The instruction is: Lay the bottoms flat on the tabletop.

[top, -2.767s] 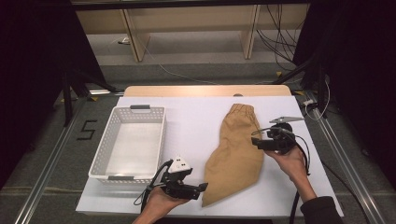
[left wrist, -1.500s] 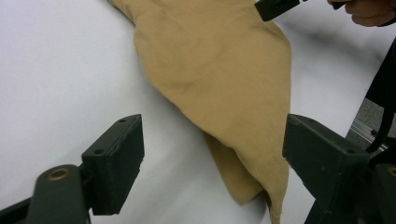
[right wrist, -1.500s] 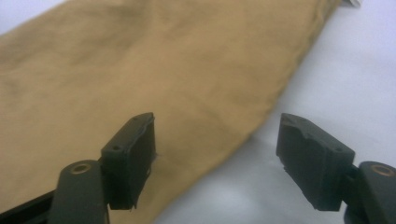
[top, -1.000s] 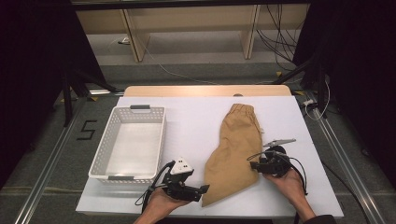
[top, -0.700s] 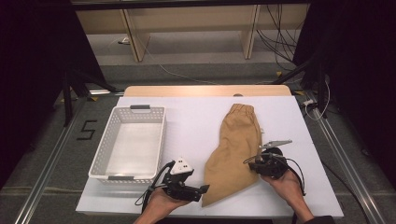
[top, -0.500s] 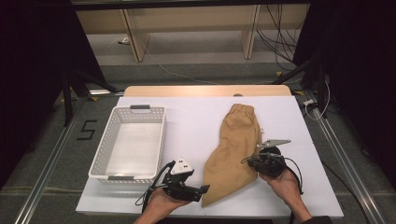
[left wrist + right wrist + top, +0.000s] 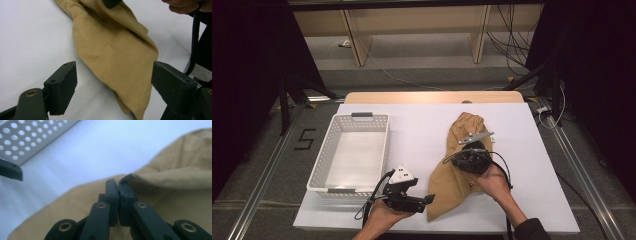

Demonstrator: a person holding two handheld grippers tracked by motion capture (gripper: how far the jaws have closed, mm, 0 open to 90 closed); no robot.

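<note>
A tan cloth garment (image 7: 451, 187) lies on the white table (image 7: 422, 130), with its right side folded up and drawn leftward. My right gripper (image 7: 452, 161) hovers over the garment's middle, shut on a pinched fold of the tan cloth (image 7: 175, 202); the fabric edge sits between the tips of the right gripper (image 7: 118, 186). My left gripper (image 7: 430, 199) rests at the table's front, open, pointing at the garment's lower corner. In the left gripper view the cloth (image 7: 112, 50) lies between and beyond the wide-apart jaws of the left gripper (image 7: 113, 80), untouched by them.
A white perforated basket (image 7: 319, 165) stands at the left of the table, with nothing in it, and its wall (image 7: 30, 137) appears in the right gripper view. The wooden table edge (image 7: 432, 97) runs along the back. Cables trail at the right.
The right gripper closed on the garment's right edge, then moved left and up, pulling the fold over the cloth. The left gripper stayed put.
</note>
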